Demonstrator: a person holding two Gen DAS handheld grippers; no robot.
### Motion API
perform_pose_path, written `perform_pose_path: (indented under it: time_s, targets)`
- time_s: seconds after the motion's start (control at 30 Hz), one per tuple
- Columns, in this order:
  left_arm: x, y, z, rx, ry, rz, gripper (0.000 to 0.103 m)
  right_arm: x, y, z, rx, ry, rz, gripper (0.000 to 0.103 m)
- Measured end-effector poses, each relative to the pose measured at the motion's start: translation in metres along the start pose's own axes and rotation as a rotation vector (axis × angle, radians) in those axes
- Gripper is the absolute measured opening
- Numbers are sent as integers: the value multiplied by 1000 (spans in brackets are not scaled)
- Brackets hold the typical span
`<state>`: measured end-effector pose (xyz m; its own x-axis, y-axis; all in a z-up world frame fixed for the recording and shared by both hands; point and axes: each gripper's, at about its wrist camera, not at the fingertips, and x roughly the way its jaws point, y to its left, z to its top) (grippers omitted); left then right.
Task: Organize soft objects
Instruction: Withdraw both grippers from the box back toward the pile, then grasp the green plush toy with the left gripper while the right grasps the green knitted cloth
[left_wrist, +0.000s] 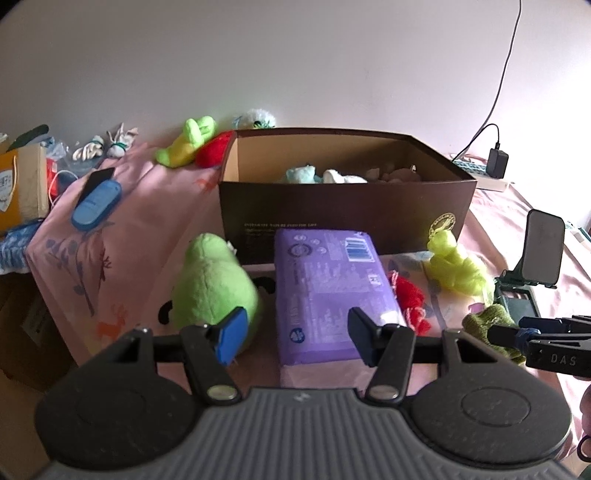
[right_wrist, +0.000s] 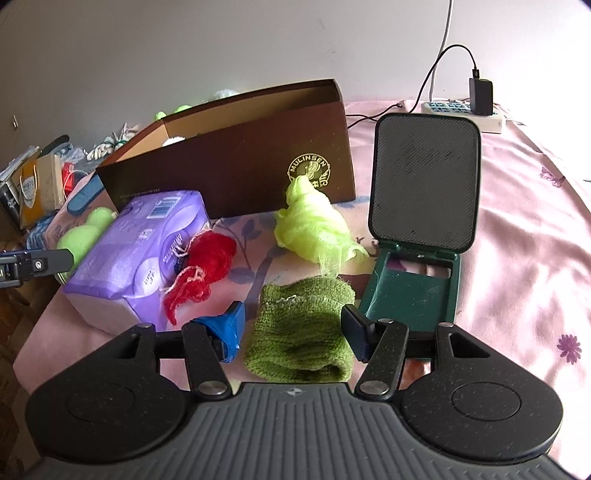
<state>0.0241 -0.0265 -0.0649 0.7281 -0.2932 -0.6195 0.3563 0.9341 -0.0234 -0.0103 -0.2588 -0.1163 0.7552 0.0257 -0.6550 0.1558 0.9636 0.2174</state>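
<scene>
Dark green knit cloth lay on the pink sheet between my right claw pads; claw open, no grip. Left claw open too, straddling 1 purple pack. Brown box wall hid most soft items inside; approx 3 seen.

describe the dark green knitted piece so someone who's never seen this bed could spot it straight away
Start at the big brown cardboard box on the pink sheet. Nearer than it, past the lime-green fluffy bundle, the dark green knitted piece lies folded between the right gripper fingers. It is olive, flat and ribbed; its neighbours are bright and fluffy.
</scene>
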Motion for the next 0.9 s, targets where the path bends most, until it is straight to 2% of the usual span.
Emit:
perform_pose_path:
  time_s: [0.2,0.33,0.6,0.67,0.9]
  targets:
    - [1,13,1,-10,-4,12,59,9,1,-2,-9,18,-1,45]
    - [4,34,10,-38,-30,79,59,14,5,-4,-39,24,-10,45]
    - [39,67,19,-142,56,27,60,20,11,-6,-86,20,-40,46]
    - [47,67,19,-152,61,20,65,21,11,-6,-82,22,-41,46]
    - [61,63,22,-76,51,156,67,23,13,-6,-106,20,-54,47]
